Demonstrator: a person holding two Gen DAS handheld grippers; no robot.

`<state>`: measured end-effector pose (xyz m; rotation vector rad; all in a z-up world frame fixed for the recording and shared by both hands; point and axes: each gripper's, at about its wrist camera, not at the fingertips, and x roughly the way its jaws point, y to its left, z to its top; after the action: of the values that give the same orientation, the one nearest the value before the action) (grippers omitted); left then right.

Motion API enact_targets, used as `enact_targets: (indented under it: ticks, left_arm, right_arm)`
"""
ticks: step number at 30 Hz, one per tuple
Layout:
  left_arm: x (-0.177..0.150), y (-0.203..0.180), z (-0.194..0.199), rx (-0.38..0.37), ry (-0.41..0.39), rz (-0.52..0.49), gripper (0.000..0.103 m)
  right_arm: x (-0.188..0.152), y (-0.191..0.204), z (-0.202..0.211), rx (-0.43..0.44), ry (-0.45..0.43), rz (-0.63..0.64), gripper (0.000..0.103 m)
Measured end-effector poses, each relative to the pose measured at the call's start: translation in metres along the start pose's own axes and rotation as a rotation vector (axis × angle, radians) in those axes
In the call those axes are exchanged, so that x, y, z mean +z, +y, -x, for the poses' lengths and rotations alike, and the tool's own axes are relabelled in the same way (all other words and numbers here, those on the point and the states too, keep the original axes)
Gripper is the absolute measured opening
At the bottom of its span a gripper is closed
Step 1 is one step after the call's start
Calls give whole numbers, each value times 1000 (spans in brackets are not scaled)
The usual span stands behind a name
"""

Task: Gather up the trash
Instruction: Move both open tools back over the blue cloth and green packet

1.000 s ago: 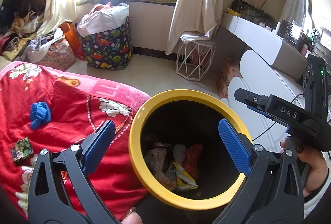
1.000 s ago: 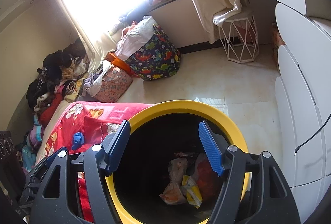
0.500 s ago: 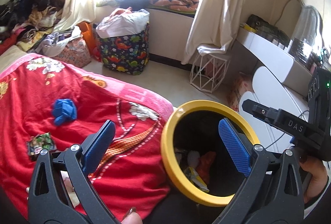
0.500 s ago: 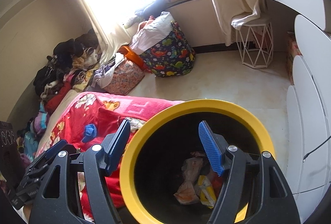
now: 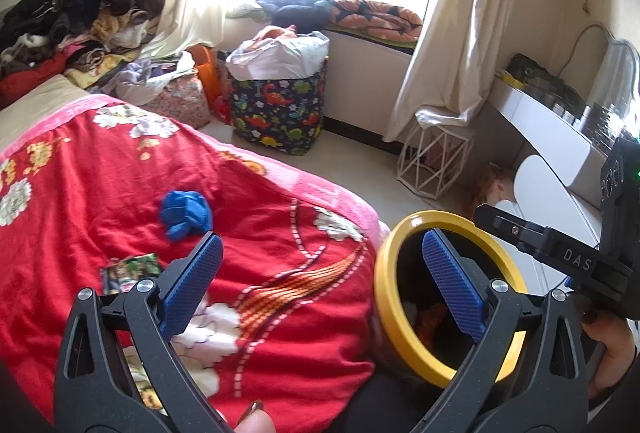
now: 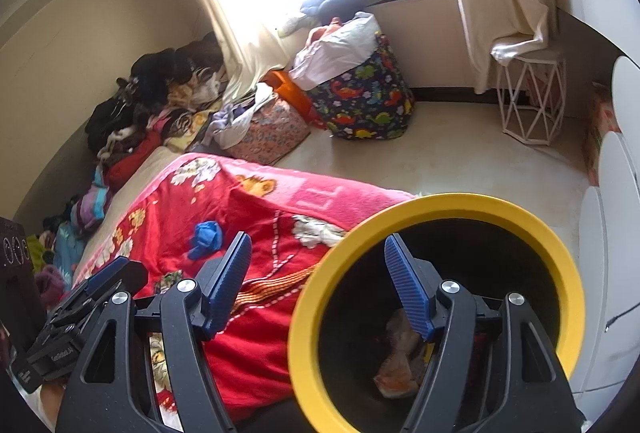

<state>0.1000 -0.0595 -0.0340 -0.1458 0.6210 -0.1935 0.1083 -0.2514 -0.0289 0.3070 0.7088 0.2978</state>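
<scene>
A crumpled blue wad (image 5: 186,215) (image 6: 206,237) and a small green wrapper (image 5: 130,271) (image 6: 170,279) lie on the red flowered blanket (image 5: 100,193). To the right of the bed stands a black bin with a yellow rim (image 5: 386,297) (image 6: 460,203); wrappers (image 6: 396,373) lie at its bottom. My left gripper (image 5: 322,245) hovers open over the blanket's edge, with the wad just beyond its left finger. My right gripper (image 6: 318,245) straddles the bin's left rim, its jaws opening with nothing between them.
A dinosaur-print hamper (image 5: 280,113) and a white wire stool (image 5: 432,165) stand on the pale floor by the window. Clothes are piled (image 5: 80,17) at the bed's far end. White rounded cabinets (image 6: 616,233) and a desk (image 5: 552,129) line the right side.
Both views have swung left, from over the bin towards the bed. The bin has slid to the right, and the blue wad and the wrapper now sit nearer the left gripper.
</scene>
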Motion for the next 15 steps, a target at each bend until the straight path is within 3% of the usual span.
enact_targets:
  ticks: [1,2,15]
  left_arm:
    - [0,4,1,5,-1,5,92]
    - [0,7,2,10,-3,10,92]
    - [-3,73,11,97,-14,110,92]
  right_arm:
    - [0,4,-2,2,1,7,79]
    - [0,9,-4,4,-5,16,80]
    - [5,67,-38,55,37,132,81]
